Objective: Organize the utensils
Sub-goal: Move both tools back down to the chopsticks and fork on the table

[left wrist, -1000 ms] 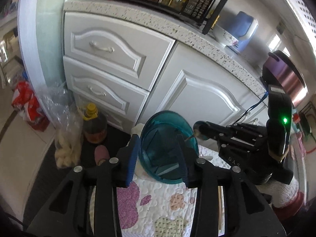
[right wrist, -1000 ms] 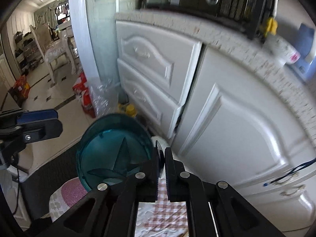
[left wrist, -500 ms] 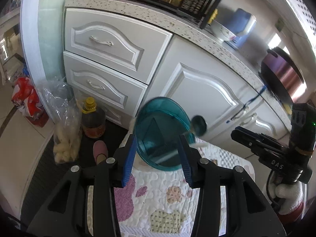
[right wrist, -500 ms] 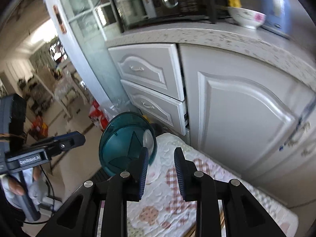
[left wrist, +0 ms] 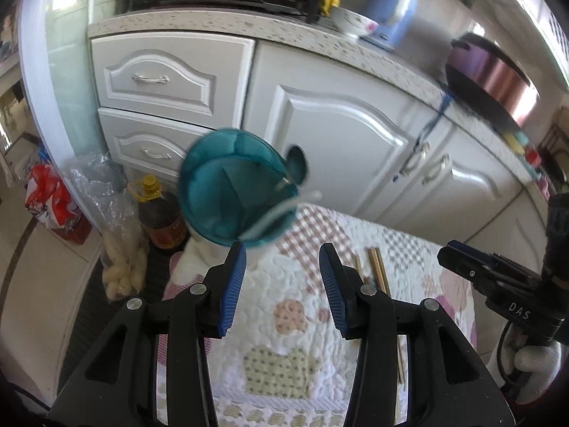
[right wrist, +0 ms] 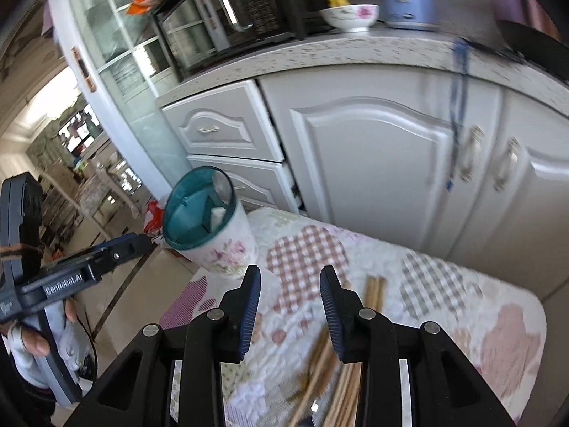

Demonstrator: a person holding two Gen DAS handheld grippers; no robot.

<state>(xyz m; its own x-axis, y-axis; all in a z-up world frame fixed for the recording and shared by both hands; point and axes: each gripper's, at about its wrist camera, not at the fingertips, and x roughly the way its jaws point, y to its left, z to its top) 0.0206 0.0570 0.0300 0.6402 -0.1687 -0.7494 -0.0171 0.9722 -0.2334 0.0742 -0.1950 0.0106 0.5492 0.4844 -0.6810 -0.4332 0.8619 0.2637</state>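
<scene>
- Left wrist view: the left tongs (left wrist: 281, 281) stand released, blue pads apart with nothing between them, just short of the utensil holder (left wrist: 236, 197) at the far left edge of the quilted desk (left wrist: 284, 323). A second ago those pads bracketed the holder's teal rim; now they sit behind it, so the steadying hold has been let go.
- In this view a spoon (left wrist: 297, 170) stands in the holder, bowl up, leaning on the right side of the rim (half a second ago it was only just arriving there). A pale stick-like handle (left wrist: 281, 210) also pokes out toward the camera; what it belongs to cannot be told.
- The right tongs (left wrist: 498, 277) show at the right edge of this view, well apart from the holder.
- Right wrist view: the right tongs (right wrist: 290, 306) are released too and empty. A second ago they were clenched at the holder's rim; now they are pulled back over the desk.
- Below them lies a bundle of chopsticks (right wrist: 341, 366), partly hidden by the tongs, still loose on the quilt.
- The holder (right wrist: 213, 227) stands upright, floral side facing the camera, near the desk corner.
- Judgement: the spoon is delivered, and the chopsticks look like the next pick (they are closest to the right tongs), so the task seems partway done.
</scene>
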